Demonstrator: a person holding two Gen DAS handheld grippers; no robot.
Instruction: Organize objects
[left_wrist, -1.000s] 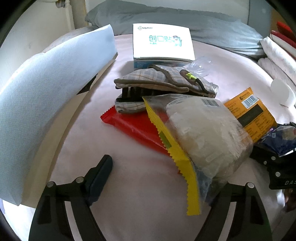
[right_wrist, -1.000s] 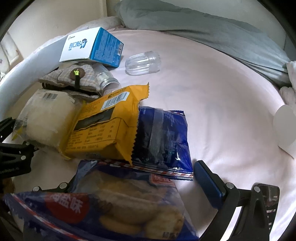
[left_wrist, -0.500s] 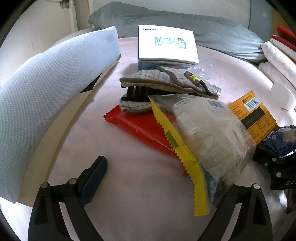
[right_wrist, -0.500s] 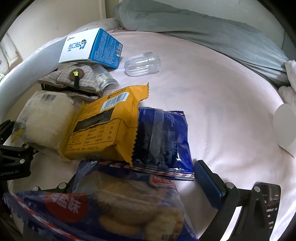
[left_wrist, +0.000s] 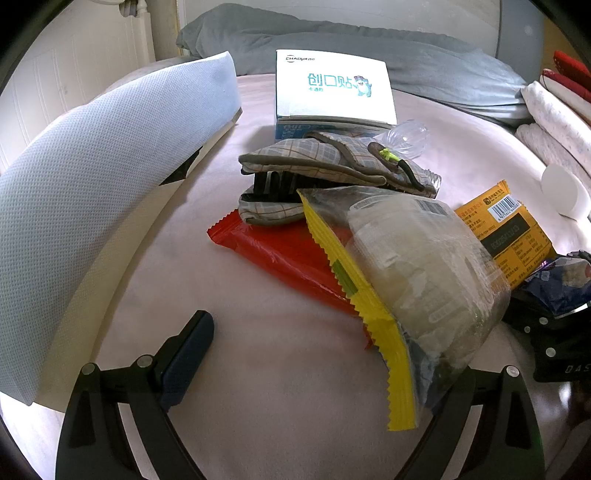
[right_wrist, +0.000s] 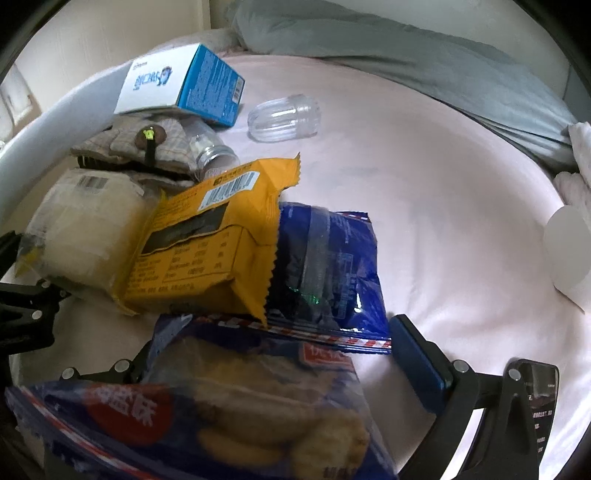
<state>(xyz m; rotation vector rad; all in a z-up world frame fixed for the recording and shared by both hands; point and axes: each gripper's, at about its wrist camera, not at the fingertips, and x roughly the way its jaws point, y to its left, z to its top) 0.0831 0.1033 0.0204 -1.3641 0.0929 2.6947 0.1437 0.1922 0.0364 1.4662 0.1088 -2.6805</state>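
Left hand-held gripper (left_wrist: 310, 350): jaws spread wide, a clear bag (left_wrist: 417, 273) lying loose against the right finger, not pinched. Right hand-held gripper (right_wrist: 258, 373): a biscuit bag (right_wrist: 229, 413) lies between its fingers; whether it is clamped cannot be told. Beyond, on the bed (right_wrist: 424, 177), an orange packet (right_wrist: 207, 240), blue packet (right_wrist: 332, 266), red packet (left_wrist: 280, 251), pouch (left_wrist: 317, 162), box (left_wrist: 332, 88) and plastic cap (right_wrist: 282, 116) crowd the left edge, overlapping. Judged: sorting barely begun; nearly all items remain unsorted.

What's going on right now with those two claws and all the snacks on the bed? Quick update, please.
Left gripper open, clear snack bag against its right finger. Right gripper: biscuit bag between its jaws, grip unclear. Yellow packet and blue packet piled close ahead.
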